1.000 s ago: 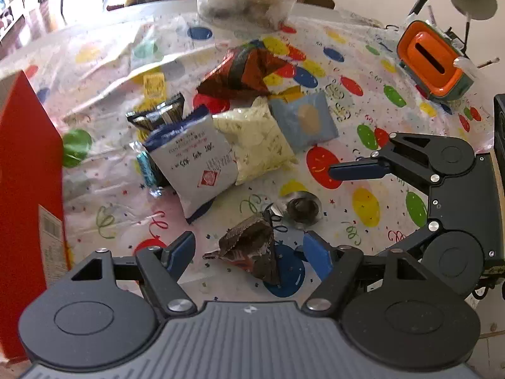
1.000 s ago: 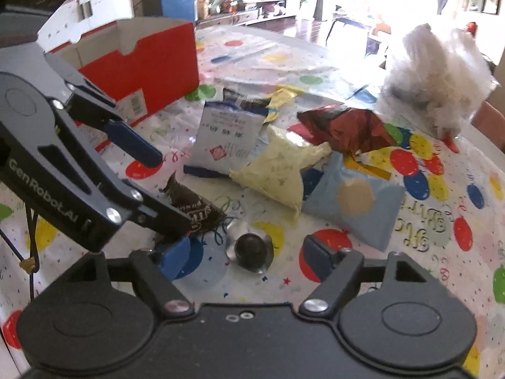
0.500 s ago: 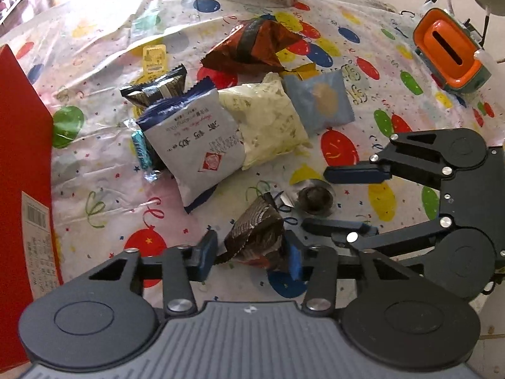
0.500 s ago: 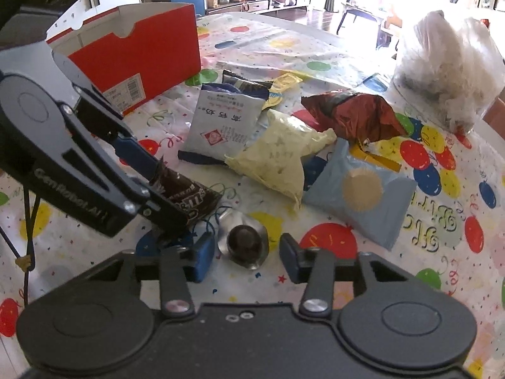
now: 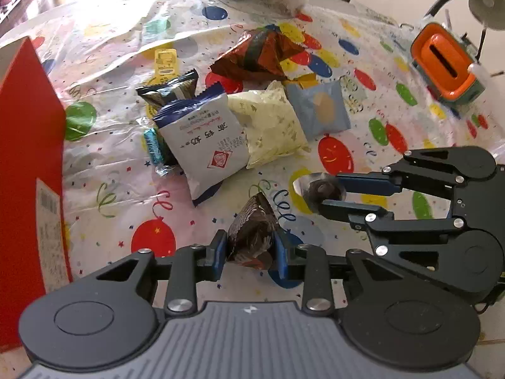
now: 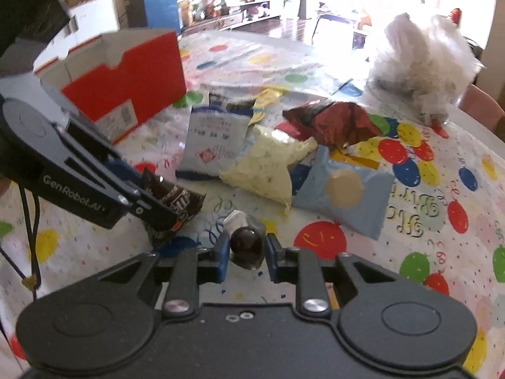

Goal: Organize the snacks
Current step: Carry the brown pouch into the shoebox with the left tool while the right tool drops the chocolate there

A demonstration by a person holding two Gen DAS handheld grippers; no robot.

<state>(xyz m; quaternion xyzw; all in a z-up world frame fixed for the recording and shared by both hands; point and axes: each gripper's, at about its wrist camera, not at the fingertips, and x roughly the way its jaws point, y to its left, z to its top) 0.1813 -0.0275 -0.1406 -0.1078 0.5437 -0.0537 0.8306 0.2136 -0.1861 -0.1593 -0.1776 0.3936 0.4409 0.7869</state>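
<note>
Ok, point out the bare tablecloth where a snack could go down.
Free: the strip between the red box and the white-and-blue packet, and the stretch right of the pale blue packet. Crowded: the packet cluster mid-table, and near it where the left gripper and right gripper have just been closing on two small wrapped snacks.

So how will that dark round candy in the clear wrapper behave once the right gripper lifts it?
The round candy looks hard and smooth, so it may slip between the right gripper pads. Its clear wrapper is loose and will probably flop. If released, it looks apt to roll.
</note>
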